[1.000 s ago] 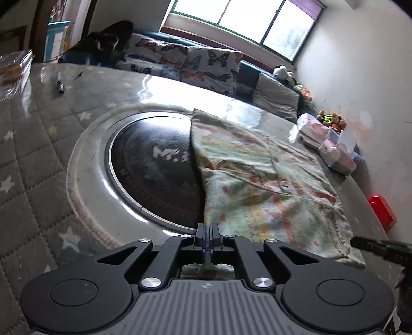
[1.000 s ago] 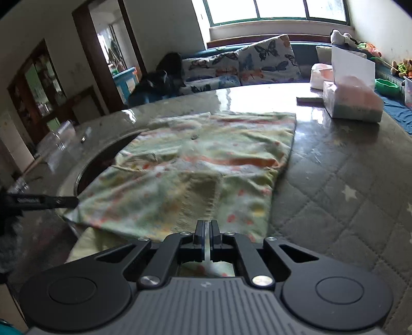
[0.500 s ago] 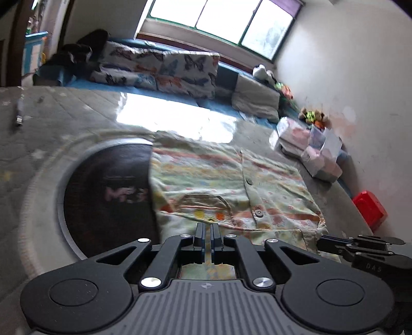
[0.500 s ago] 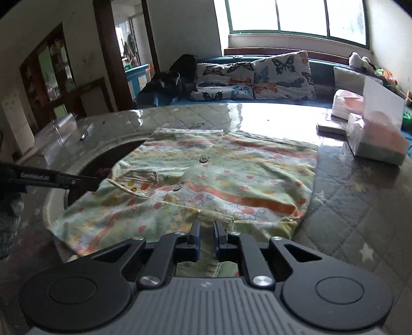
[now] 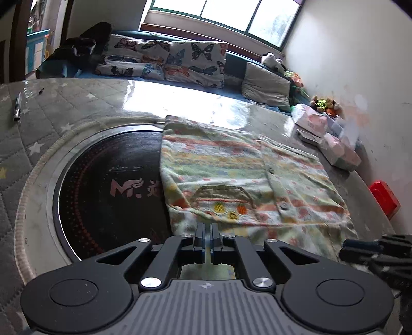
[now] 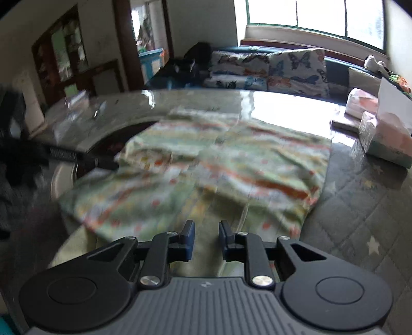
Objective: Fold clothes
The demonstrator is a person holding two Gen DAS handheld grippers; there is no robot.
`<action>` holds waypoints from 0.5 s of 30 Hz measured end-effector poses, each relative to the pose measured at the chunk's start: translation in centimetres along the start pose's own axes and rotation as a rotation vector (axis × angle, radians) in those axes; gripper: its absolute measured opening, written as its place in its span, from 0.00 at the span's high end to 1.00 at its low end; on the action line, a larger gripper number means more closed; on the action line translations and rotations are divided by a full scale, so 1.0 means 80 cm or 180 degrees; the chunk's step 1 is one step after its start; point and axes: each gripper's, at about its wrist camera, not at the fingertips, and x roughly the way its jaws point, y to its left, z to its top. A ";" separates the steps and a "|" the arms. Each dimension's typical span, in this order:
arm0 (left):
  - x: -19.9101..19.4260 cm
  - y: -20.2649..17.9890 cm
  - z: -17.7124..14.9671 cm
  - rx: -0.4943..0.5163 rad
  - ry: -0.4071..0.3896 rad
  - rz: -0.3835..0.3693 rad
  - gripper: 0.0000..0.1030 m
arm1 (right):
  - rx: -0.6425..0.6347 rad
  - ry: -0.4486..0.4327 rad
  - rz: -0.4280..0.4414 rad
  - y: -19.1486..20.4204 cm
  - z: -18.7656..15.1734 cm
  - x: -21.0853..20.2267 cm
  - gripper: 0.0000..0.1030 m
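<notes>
Soft printed cotton, the button-up shirt (image 5: 247, 180) lies flat on the quilted table (image 6: 360, 206), partly over its dark turntable (image 5: 108, 190). Left gripper (image 5: 206, 232) pinches the hem; right gripper (image 6: 206, 232) is opening, cloth unpressed. Light, limp: grip edges.

Daylight from window (image 5: 224, 15) far ahead of my tongs, panes blown out. Strong white glare on counter (image 5: 180, 99) beyond garment (image 6: 231, 165). My left view sharp. My right view motion-blurred, garment pattern smeared. Room dim toward my sides. Fisheye bends edges, corners black on both feeds.
</notes>
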 end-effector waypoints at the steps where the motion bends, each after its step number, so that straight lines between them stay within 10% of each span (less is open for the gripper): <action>1: -0.006 -0.005 -0.002 0.0046 -0.0005 -0.0033 0.96 | -0.0034 0.0019 0.0000 0.004 -0.005 -0.004 0.81; 9: -0.055 -0.057 -0.039 0.0441 0.0104 -0.0354 0.93 | -0.0201 0.0042 -0.0003 0.021 -0.025 -0.023 0.78; 15: -0.084 -0.078 -0.070 0.0515 0.0255 -0.0314 0.55 | -0.0298 -0.0051 -0.0023 0.025 -0.026 -0.047 0.64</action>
